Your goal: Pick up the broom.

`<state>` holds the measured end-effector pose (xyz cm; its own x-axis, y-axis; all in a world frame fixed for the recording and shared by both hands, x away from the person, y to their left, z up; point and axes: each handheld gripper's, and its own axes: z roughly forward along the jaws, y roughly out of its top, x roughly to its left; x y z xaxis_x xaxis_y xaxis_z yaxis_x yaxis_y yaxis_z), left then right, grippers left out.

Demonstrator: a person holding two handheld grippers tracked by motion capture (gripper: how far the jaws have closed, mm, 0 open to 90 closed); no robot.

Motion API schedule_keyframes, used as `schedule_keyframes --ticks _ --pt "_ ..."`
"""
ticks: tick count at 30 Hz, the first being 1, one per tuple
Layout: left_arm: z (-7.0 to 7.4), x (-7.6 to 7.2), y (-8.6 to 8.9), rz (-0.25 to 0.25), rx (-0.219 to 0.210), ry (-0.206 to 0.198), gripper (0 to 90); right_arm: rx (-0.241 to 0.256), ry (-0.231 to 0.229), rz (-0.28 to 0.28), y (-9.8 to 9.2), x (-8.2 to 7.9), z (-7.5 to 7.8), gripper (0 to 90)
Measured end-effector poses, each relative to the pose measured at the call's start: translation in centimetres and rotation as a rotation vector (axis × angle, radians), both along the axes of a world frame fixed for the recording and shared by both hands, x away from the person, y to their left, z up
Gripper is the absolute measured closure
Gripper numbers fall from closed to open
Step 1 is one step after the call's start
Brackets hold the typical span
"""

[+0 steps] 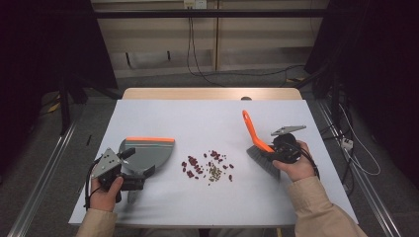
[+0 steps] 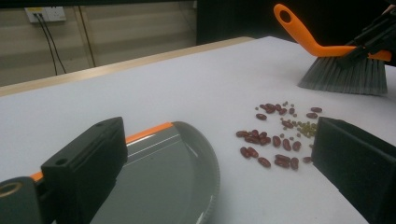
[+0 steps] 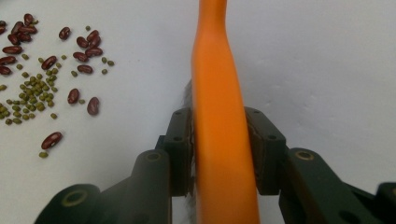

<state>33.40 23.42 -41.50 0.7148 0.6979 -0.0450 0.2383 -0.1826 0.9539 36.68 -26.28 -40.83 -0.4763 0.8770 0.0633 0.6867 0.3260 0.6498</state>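
The right hand-held gripper (image 1: 276,149) is clamped on the orange handle of a brush (image 1: 253,133); in the right gripper view its two black jaws press against either side of that handle (image 3: 219,116), which runs straight up between them. The brush's grey bristles (image 1: 262,159) touch the tabletop (image 1: 197,118) just right of a scatter of beans (image 1: 207,165), and the handle slants up and away toward the far left.

The left hand-held gripper (image 1: 141,165) stands wide open, with nothing between its jaws. In the left gripper view those jaws frame the scene: one sits over a grey dustpan (image 2: 173,177), the other near the edge of the beans (image 2: 275,140). From above, the jaws hang over the near part of the dustpan (image 1: 148,153); whether they touch it I cannot tell.

The dustpan lies flat on the left part of the tabletop, its orange strip (image 1: 150,139) along the far edge. The beans, dark red ones with a clump of small greenish ones, lie between dustpan and brush, apart from both.
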Motion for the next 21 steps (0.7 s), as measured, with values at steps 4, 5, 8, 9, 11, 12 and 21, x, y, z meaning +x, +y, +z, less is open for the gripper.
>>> schedule_keyframes --ticks 4,5,8,9,11,12,21 --pt "0.0 0.0 -0.1 -0.001 0.007 0.001 3.4 0.011 0.003 -0.003 -0.4 -0.4 -0.3 68.1" --pt "0.0 0.0 -0.1 -0.002 0.008 -0.001 3.4 0.013 0.002 -0.002 -0.4 -0.5 -0.4 69.0" --pt "0.0 0.0 -0.1 -0.001 0.008 0.000 3.4 0.008 0.000 -0.002 -0.2 -0.6 -0.4 69.8" --pt "0.0 0.0 -0.1 0.000 0.006 0.001 3.4 0.001 -0.001 0.001 -0.1 -0.6 -0.4 70.0" --pt "0.0 0.0 0.0 0.000 0.008 -0.002 3.4 -0.015 0.003 0.010 0.2 -0.5 -0.3 70.3" --pt "0.0 0.0 0.0 0.001 0.003 -0.001 3.4 -0.013 0.004 0.007 0.3 -0.4 -0.2 70.4" --pt "0.0 0.1 0.1 0.000 0.004 0.003 3.4 0.027 -0.085 -0.032 1.3 1.0 0.4 70.7"
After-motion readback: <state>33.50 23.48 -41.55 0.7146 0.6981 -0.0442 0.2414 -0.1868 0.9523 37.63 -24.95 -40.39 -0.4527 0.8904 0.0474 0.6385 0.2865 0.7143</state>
